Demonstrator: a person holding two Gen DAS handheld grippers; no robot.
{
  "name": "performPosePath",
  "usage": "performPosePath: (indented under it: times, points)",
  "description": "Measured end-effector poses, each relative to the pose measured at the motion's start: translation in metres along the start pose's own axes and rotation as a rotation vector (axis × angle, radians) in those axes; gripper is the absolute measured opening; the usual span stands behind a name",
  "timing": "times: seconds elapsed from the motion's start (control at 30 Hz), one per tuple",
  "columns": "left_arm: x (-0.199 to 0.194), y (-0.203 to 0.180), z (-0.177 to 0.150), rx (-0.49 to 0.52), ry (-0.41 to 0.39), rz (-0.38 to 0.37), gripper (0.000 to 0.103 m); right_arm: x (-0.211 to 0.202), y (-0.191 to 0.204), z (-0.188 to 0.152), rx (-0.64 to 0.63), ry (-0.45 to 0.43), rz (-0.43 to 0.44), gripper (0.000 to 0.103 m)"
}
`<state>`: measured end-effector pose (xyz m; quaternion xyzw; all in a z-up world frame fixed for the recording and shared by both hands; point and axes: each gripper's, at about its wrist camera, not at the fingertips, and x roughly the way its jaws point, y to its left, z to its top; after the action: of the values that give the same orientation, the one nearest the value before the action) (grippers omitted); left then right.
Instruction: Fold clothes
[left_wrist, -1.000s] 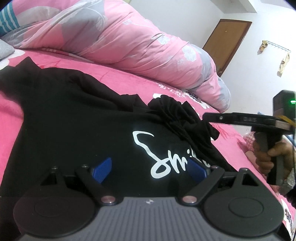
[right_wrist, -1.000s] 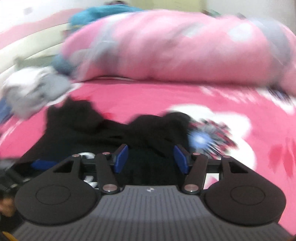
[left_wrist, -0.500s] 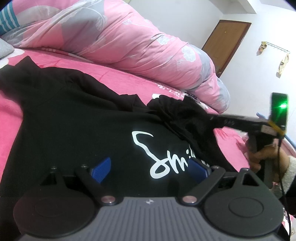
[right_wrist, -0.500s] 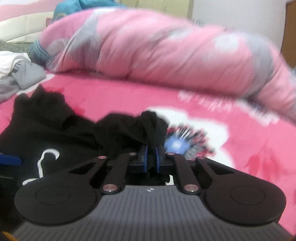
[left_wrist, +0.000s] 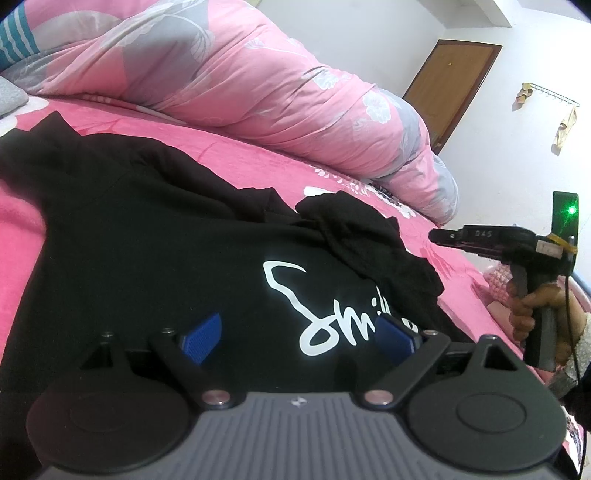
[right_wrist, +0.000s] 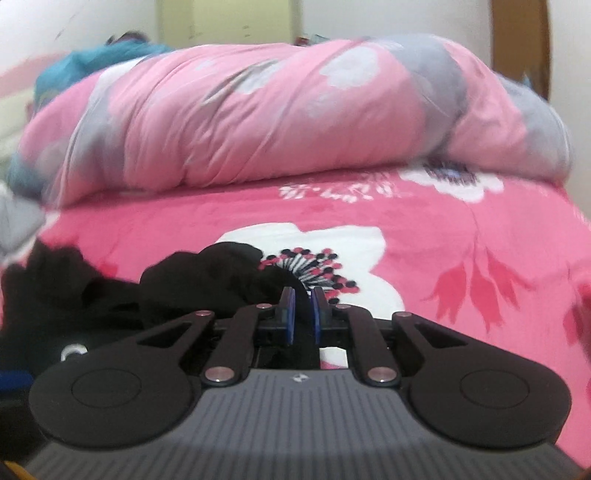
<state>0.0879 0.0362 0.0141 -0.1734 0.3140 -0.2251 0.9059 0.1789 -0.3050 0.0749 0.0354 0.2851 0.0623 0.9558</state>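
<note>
Item: black T-shirt (left_wrist: 155, 236), spread print-up on the bed (right_wrist: 461, 251); my left claw (left_wrist: 299, 332) hovers spread apart over its print, my right claw (right_wrist: 301, 310) nearly together on its bunched sleeve (right_wrist: 207, 273), which next wants drawing flat.

Bare bedsheet (right_wrist: 461, 258) free right of shirt (left_wrist: 147, 240); quilt (right_wrist: 277, 118) blocks far side

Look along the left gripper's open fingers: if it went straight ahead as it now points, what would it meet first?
Most likely the black shirt, about at its white lettering between the left gripper fingers; depth is unclear.
</note>
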Motion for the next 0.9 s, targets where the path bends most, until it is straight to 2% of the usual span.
performPosePath:
  times: [0.07, 0.1, 0.13, 0.17, 0.2, 0.27, 0.43, 0.5, 0.57, 0.63, 0.7, 0.73, 0.8, 0.9]
  points:
    - [0.000, 0.000, 0.000, 0.000, 0.000, 0.000, 0.092, 0.004, -0.007, 0.001, 0.062, 0.037, 0.064, 0.013]
    - [0.000, 0.000, 0.000, 0.000, 0.000, 0.000, 0.092, 0.007, -0.007, -0.001, 0.077, 0.071, 0.099, 0.027]
    - [0.000, 0.000, 0.000, 0.000, 0.000, 0.000, 0.092, 0.011, -0.005, -0.003, 0.077, 0.102, 0.112, 0.036]
    - [0.000, 0.000, 0.000, 0.000, 0.000, 0.000, 0.092, 0.015, 0.000, -0.006, 0.061, 0.122, 0.103, 0.053]
    - [0.000, 0.000, 0.000, 0.000, 0.000, 0.000, 0.092, 0.019, 0.003, -0.009, 0.042, 0.131, 0.083, 0.058]
    - [0.000, 0.000, 0.000, 0.000, 0.000, 0.000, 0.092, 0.026, 0.005, -0.011, 0.033, 0.127, 0.056, 0.058]
    - [0.000, 0.000, 0.000, 0.001, 0.000, -0.001, 0.092, 0.058, -0.021, 0.005, 0.172, 0.103, 0.100, 0.058]
    - [0.000, 0.000, -0.001, 0.001, 0.000, -0.001, 0.092, 0.075, -0.032, 0.010, 0.230, 0.127, 0.141, 0.057]
    - [0.000, 0.000, -0.001, 0.001, -0.001, -0.002, 0.092, 0.080, -0.033, 0.006, 0.233, 0.141, 0.157, 0.055]
    - [0.000, 0.000, -0.001, 0.000, -0.001, -0.003, 0.093, 0.085, -0.034, 0.003, 0.235, 0.155, 0.173, 0.046]
    - [0.000, 0.000, -0.001, 0.000, -0.002, -0.003, 0.093, 0.090, -0.035, -0.001, 0.238, 0.169, 0.188, 0.021]
    - [0.000, 0.000, -0.001, 0.000, -0.002, -0.003, 0.093, 0.093, -0.036, -0.002, 0.240, 0.175, 0.196, 0.017]
    - [0.000, 0.000, -0.001, -0.001, -0.002, -0.004, 0.093, 0.091, -0.038, -0.002, 0.239, 0.162, 0.205, 0.002]
    - [0.000, 0.000, -0.001, -0.008, -0.004, -0.009, 0.093, 0.077, -0.036, 0.008, 0.178, 0.108, 0.160, 0.001]
